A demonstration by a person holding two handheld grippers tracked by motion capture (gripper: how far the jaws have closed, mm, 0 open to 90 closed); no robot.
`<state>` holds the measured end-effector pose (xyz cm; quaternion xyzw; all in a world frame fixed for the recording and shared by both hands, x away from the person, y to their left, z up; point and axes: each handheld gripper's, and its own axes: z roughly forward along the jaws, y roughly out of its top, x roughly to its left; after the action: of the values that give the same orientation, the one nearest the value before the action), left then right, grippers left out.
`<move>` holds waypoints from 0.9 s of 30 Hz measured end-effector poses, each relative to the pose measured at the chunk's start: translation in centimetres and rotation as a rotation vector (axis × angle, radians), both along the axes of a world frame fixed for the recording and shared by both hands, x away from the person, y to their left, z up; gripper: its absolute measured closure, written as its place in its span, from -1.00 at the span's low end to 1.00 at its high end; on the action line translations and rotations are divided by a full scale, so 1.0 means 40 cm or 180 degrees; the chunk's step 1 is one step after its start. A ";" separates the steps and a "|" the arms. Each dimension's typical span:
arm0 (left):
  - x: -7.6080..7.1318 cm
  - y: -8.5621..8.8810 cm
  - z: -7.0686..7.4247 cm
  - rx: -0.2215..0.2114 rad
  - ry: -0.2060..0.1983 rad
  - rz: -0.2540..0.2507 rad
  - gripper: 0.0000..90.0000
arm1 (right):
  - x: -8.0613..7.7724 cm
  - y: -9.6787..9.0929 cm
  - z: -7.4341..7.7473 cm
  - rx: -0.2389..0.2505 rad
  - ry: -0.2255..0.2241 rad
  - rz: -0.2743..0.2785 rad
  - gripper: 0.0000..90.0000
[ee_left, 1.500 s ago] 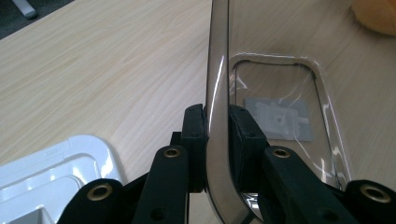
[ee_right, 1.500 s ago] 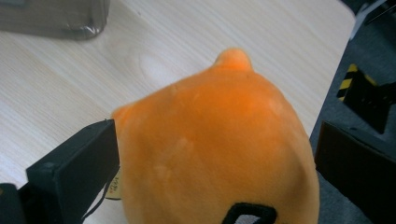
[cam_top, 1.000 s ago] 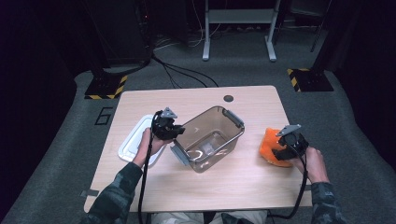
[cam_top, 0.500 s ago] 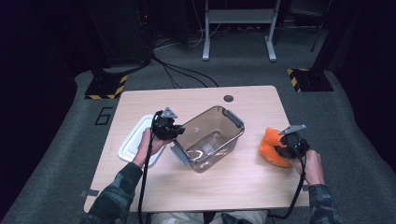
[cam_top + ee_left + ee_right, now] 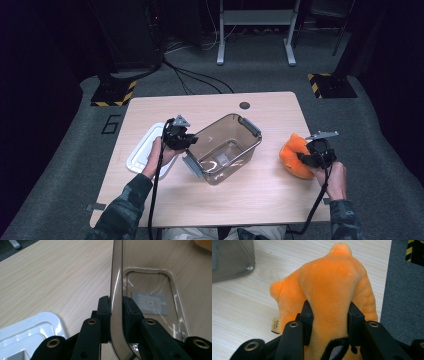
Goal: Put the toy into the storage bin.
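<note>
A clear brown plastic bin [image 5: 235, 131] with grey handles stands tilted in the middle of the wooden table [image 5: 250, 200]. My left gripper [image 5: 187, 141] is shut on the bin's left wall. In the left gripper view the pads [image 5: 103, 307] pinch the thin wall [image 5: 116, 277]; a grey label shows on the bin's floor. An orange plush toy [image 5: 292, 155] lies near the table's right edge. My right gripper [image 5: 306, 159] is shut on it. In the right gripper view the jaws squeeze the plush [image 5: 332, 277] at its narrow part.
A white lid [image 5: 142, 152] lies flat on the table just left of my left hand. A dark round hole [image 5: 244, 105] sits near the table's far edge. The table's right edge and grey carpet [image 5: 404, 290] lie right beside the plush.
The right gripper has shifted slightly at the orange plush toy. The left gripper and the bin have kept still.
</note>
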<state>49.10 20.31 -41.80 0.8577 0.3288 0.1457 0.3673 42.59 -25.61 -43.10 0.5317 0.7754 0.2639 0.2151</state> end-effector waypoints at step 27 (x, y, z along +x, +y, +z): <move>0.002 0.000 0.000 0.0006 -0.0009 -0.0005 0.73 | -0.021 0.049 0.120 0.0135 -0.0250 0.0105 0.45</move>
<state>49.16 20.32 -41.79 0.8582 0.3275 0.1469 0.3671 41.77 -23.65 -38.31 0.5126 0.7693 0.3045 0.2296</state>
